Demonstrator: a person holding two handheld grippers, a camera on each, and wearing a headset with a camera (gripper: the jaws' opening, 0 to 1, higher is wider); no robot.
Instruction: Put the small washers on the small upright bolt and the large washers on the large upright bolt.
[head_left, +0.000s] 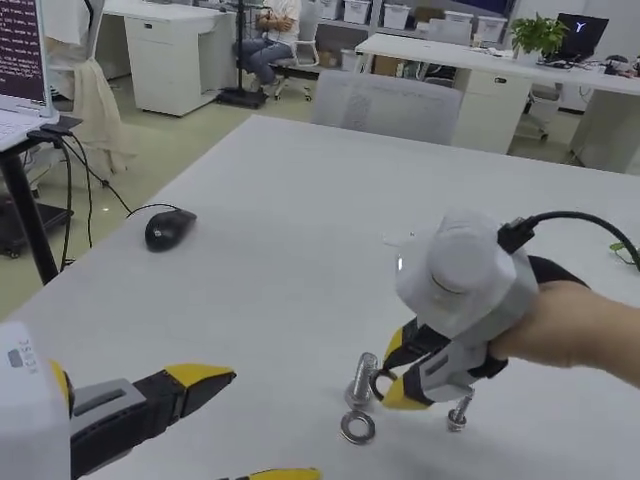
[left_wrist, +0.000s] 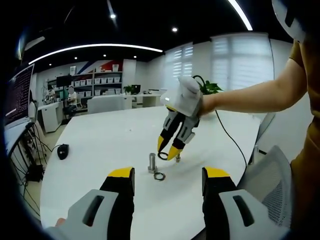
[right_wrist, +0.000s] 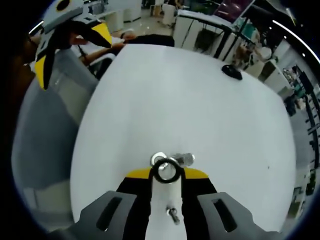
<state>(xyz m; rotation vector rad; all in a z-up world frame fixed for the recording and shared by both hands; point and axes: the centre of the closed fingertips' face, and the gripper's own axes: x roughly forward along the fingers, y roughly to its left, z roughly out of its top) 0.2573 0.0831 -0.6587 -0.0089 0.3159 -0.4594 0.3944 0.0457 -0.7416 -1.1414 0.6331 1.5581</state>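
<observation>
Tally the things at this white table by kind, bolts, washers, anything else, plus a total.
Upright silver metal bolts: 2, the large bolt and the small bolt
Round metal washers: 2, the lying washer and the held washer in the right tool
Black computer mouse: 1
Total: 5

The left gripper (head_left: 270, 425) runs off the head view's lower-left corner, and the bottom edge crops its lower jaw to a yellow sliver. The right gripper (head_left: 385, 383) covers much of the hand (head_left: 570, 330) behind it and the top of the small bolt (head_left: 458, 412). The washer (head_left: 372, 386) pinched in its jaws overlaps the large bolt (head_left: 360, 378); whether the two touch cannot be told. In the left gripper view the small bolt (left_wrist: 177, 159) is a speck behind the yellow tips. In the right gripper view the large bolt (right_wrist: 186, 160) is blurred, partly masked by the jaws. A laptop (head_left: 20, 60) is cut by the left edge.
</observation>
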